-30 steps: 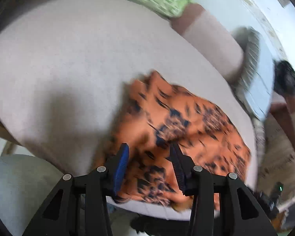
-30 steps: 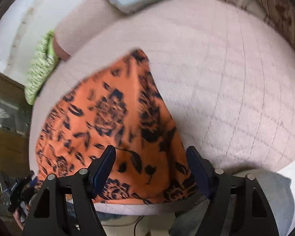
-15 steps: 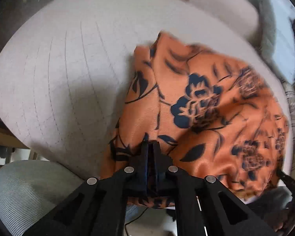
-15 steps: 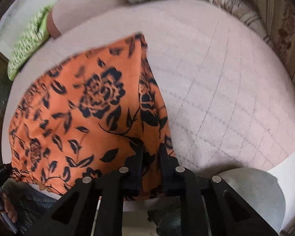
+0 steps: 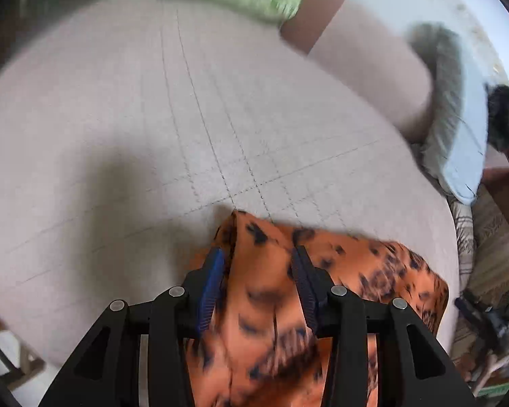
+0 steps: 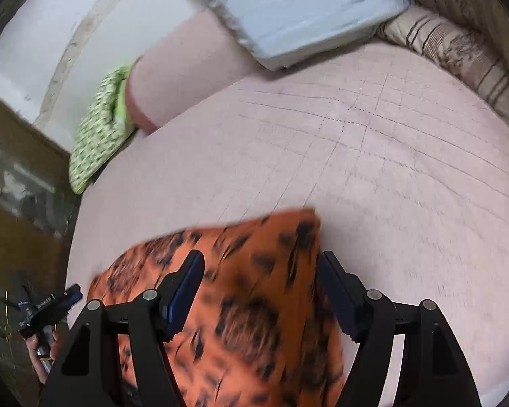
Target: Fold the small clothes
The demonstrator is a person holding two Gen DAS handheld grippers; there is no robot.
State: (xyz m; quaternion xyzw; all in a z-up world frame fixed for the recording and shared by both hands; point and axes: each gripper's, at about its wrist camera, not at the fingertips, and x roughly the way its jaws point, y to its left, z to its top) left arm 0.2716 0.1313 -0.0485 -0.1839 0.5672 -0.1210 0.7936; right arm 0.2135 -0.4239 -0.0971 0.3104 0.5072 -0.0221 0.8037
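Both the left gripper (image 5: 258, 264) and right gripper (image 6: 261, 271), clamped on the orange floral garment (image 5: 339, 271) a moment ago, now have fingers opening and released, the cloth lying folded between them on the bed (image 5: 152, 118), suggesting one fold is laid.

A quilted bed (image 6: 390, 156) against a white wall (image 6: 27, 51).
At twelve o'clock we see a blue pillow (image 6: 298, 10); at nine, a green one (image 6: 98, 129).

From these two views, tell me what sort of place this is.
Probably a bedroom or living room at home: a quilted pinkish mattress, a pale blue pillow and a green patterned cushion, with an orange floral garment lying on it.
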